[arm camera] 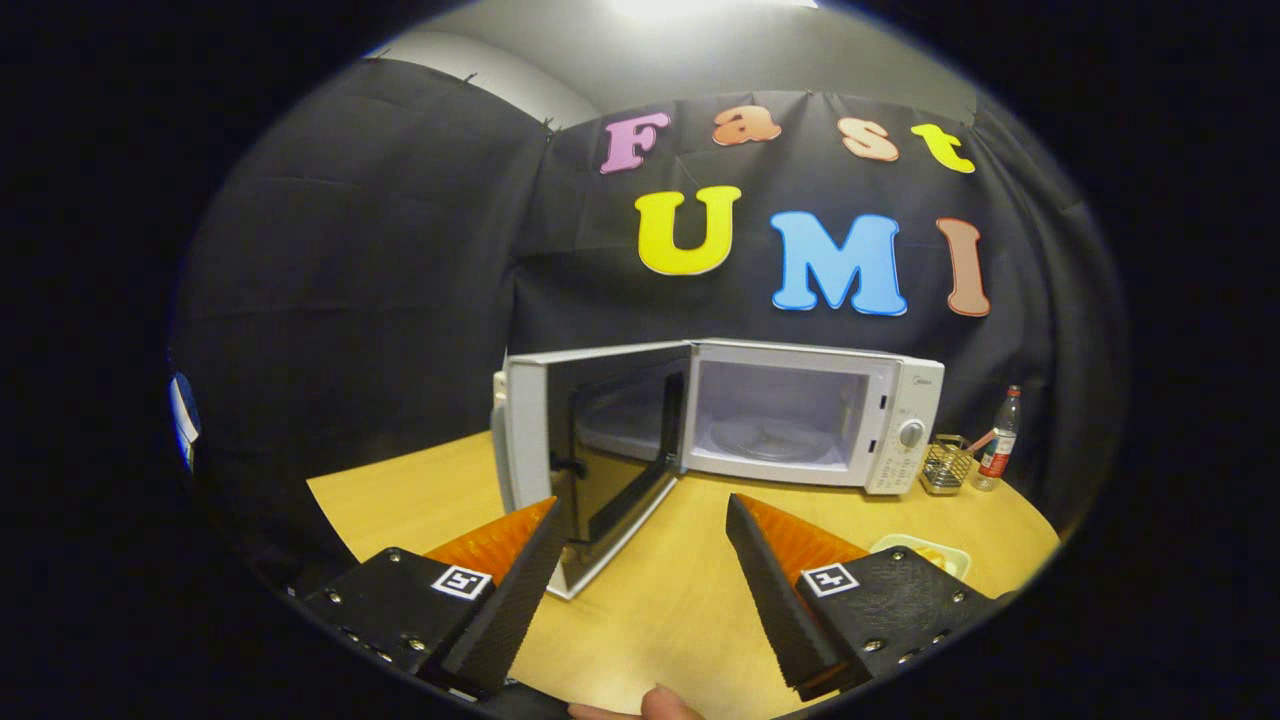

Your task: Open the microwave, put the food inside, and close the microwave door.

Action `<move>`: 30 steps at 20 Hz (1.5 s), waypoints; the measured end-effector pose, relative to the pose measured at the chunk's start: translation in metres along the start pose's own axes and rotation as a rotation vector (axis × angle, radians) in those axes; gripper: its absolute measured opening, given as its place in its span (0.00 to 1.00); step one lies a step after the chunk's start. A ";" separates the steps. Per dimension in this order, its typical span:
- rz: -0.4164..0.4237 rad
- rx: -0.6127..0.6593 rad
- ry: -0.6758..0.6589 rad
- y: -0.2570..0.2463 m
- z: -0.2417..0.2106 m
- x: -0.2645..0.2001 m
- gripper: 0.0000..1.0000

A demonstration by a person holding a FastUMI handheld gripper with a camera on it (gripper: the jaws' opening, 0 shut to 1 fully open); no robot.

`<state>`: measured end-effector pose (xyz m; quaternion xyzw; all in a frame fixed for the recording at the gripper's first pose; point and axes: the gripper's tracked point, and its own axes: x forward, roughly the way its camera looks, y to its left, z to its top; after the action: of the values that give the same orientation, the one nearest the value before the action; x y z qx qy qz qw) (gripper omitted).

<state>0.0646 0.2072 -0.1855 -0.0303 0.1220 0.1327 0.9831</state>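
A white microwave (800, 415) stands on the wooden table (690, 590) beyond my fingers. Its door (590, 450) is swung wide open to the left, and the door's lower corner reaches down close to my left finger. The lit cavity holds a glass turntable (765, 440) with nothing on it. My gripper (640, 520) is open, wide apart, with only bare table between the fingers. Just behind the right finger, a pale dish of food (930, 553) lies on the table, mostly hidden by that finger.
To the right of the microwave stand a small wire basket (946, 465) and a plastic bottle with a red label (998, 440). Black cloth walls close in the booth behind and to the left. A fingertip (660, 702) of a hand shows below the gripper.
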 end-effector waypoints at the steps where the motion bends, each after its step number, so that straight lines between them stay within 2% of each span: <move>1: -0.027 -0.004 0.027 -0.025 -0.007 -0.002 0.97; 4: -0.128 -0.021 0.089 -0.101 -0.029 -0.004 0.97; 10: -0.223 0.070 0.252 -0.203 -0.077 0.010 0.97; 15: -0.221 0.166 0.436 -0.235 -0.125 0.031 0.97; 19: -0.221 0.205 0.524 -0.239 -0.149 0.047 0.97; 21: -0.267 0.199 0.499 -0.246 -0.145 0.047 0.85; 22: -0.279 0.195 0.482 -0.247 -0.145 0.047 0.83; 23: -0.275 0.210 0.472 -0.245 -0.144 0.048 0.72; 25: -0.204 0.306 0.442 -0.226 -0.135 0.043 0.72; 28: -0.037 0.535 0.347 -0.185 -0.090 0.045 0.71; 30: -0.002 0.581 0.288 -0.171 -0.065 0.055 0.71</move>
<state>0.1473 0.0501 -0.2572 0.2328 0.2927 0.0857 0.9234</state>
